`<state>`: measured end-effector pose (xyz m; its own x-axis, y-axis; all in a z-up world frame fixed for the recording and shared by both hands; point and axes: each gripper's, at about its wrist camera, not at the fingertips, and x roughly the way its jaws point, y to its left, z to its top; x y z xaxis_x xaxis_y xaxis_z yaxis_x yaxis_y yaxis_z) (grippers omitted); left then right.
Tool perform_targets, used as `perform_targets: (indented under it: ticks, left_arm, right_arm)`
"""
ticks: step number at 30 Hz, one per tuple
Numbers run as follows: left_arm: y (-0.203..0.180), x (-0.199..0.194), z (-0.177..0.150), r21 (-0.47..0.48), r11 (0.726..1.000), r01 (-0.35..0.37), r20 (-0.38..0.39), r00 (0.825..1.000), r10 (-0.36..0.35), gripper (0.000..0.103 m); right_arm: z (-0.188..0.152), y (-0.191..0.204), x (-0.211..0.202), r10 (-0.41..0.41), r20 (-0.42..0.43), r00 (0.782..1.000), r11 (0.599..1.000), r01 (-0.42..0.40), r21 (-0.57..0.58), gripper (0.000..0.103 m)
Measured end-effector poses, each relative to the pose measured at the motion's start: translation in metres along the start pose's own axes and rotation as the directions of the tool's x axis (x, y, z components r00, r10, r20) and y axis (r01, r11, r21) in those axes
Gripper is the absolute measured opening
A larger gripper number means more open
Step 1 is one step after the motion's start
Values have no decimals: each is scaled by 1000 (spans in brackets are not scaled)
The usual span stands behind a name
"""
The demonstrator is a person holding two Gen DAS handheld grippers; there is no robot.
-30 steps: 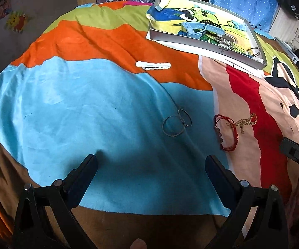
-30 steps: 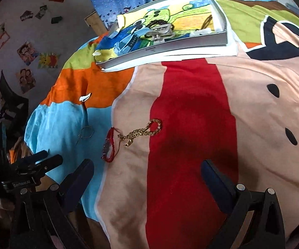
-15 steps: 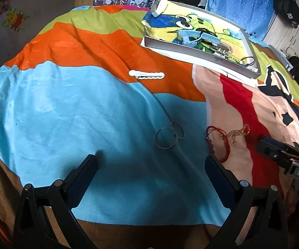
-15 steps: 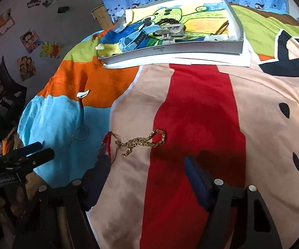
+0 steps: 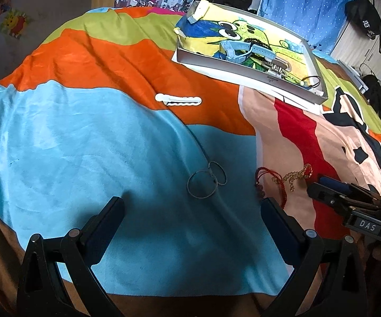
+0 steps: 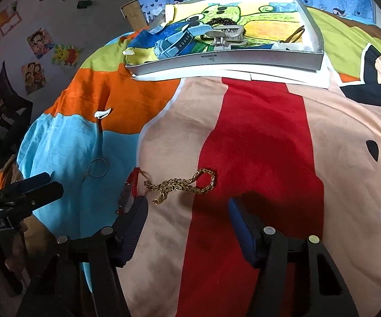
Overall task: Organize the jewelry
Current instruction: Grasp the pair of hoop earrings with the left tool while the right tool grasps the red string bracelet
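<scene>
A gold chain lies on the bedspread just ahead of my right gripper, which is open and empty, its jaws narrower than before. A red bead bracelet lies by the left fingertip. In the left wrist view the chain, the red bracelet and two silver hoops lie ahead of my left gripper, open and empty. A white hair clip lies farther off. The grey tray holds a blue watch and a claw clip.
The colourful bedspread covers a bed. The tray rests on white paper at the far side. The right gripper shows at the right edge of the left wrist view. A dark bag lies at the far right.
My right gripper moved forward and down toward the gold chain and its jaws narrowed. My left gripper drifted slightly, the hoops sitting closer in its view.
</scene>
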<state>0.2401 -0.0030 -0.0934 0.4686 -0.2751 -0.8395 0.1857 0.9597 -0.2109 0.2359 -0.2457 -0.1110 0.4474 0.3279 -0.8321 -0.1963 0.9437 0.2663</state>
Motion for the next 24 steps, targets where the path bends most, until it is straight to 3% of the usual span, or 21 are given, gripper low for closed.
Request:
perform_targets:
  ticks: [13,24]
  left_arm:
    - [-3,9,7,9,1000,26,8,1000,-26,100]
    - [-6,18,9,28,999,37,1,999,-37,90]
  right_arm:
    - [4,1,8,-19,4,1000,1000,19,-23,54]
    - [7,3,13,-11,17,1000,999,11,-30,50]
